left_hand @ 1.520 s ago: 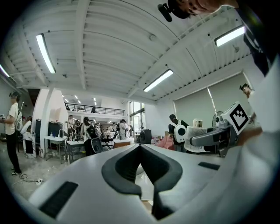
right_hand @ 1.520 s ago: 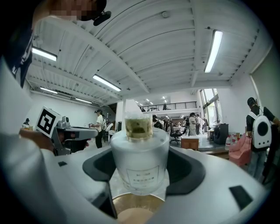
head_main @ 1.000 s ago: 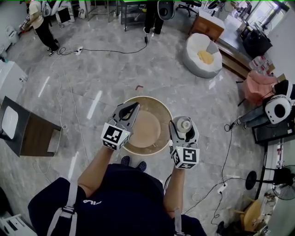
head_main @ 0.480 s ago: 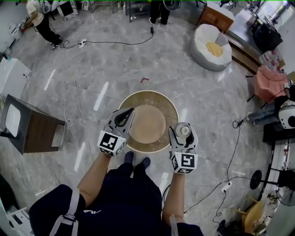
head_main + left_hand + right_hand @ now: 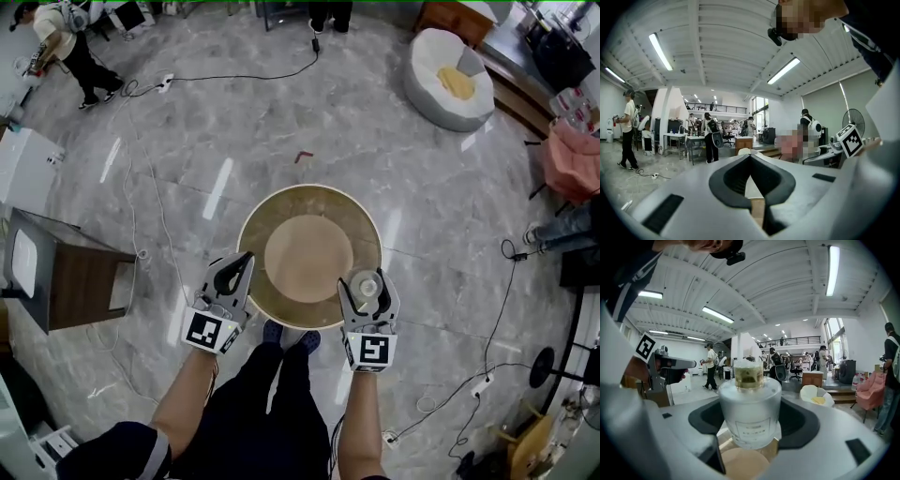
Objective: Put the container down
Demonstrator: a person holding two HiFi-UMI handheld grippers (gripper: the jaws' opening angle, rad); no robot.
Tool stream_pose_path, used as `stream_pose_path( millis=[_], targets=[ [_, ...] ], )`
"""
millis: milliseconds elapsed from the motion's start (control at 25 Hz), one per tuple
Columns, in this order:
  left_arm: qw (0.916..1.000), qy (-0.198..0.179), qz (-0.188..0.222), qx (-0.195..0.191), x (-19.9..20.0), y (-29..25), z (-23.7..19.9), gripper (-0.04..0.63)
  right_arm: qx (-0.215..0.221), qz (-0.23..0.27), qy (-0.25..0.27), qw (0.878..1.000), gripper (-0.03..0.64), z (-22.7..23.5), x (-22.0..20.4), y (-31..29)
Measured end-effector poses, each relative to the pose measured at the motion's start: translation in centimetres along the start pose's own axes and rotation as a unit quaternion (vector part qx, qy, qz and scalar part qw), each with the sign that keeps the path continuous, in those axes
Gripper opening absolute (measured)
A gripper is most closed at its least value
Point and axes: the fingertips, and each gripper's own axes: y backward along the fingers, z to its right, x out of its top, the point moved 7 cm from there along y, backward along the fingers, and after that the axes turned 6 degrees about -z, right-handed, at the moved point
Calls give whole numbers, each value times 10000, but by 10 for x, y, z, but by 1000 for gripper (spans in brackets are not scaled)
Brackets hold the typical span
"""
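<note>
Right tool (image 5: 367,284) clamped around frosted container (image 5: 750,409), over round table (image 5: 309,255) edge, left tool (image 5: 243,263) closed

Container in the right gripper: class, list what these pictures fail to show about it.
Label print on the container: right gripper view, too small and blurred to read.
Its underside: both views, the container's own body hides it, so contact with the round table is unclear.
Its side: head view, only the top shows, with the right gripper around it.

The head view looks steeply down on the round worktop (image 5: 272,220). Both gripper views face across the room, close behind their own jaws.
</note>
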Motion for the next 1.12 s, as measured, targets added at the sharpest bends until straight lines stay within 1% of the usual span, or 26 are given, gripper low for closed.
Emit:
stream_pose_path(
  millis=[160, 240, 320, 400, 560, 680, 800, 920, 1120],
  targets=[
    [9998, 124, -85, 106, -52, -16, -17, 25, 168, -137, 306, 9993, 337, 3, -65, -54],
    [9996, 131, -266, 24, -75, -26, -18, 25, 222, -176, 259, 9993, 337, 8, -98, -77],
    [9987, 49, -494, -115, -104, -38, -15, 25, 235, -358, 196, 9989, 337, 13, -143, -99],
    [9980, 0, -599, -181, -135, -50, -17, 25, 229, -499, 161, 9984, 337, 18, -184, -123],
    [9976, 72, -689, -57, -189, -56, -22, 25, 211, -686, 46, 9974, 337, 20, -258, -159],
    [9972, 84, -736, -23, -222, -57, -22, 25, 258, -836, -90, 9961, 337, 17, -307, -182],
    [9968, 113, -792, -19, -250, -55, -20, 25, 267, -973, -148, 9948, 337, 15, -345, -204],
    [9958, 45, -916, -53, -269, -53, -19, 25, 258, -1186, -235, 9923, 337, 10, -373, -218],
    [9953, 247, -936, 75, -273, -60, -20, 25, 283, -1441, -262, 9888, 337, 9, -395, -235]
  ],
)
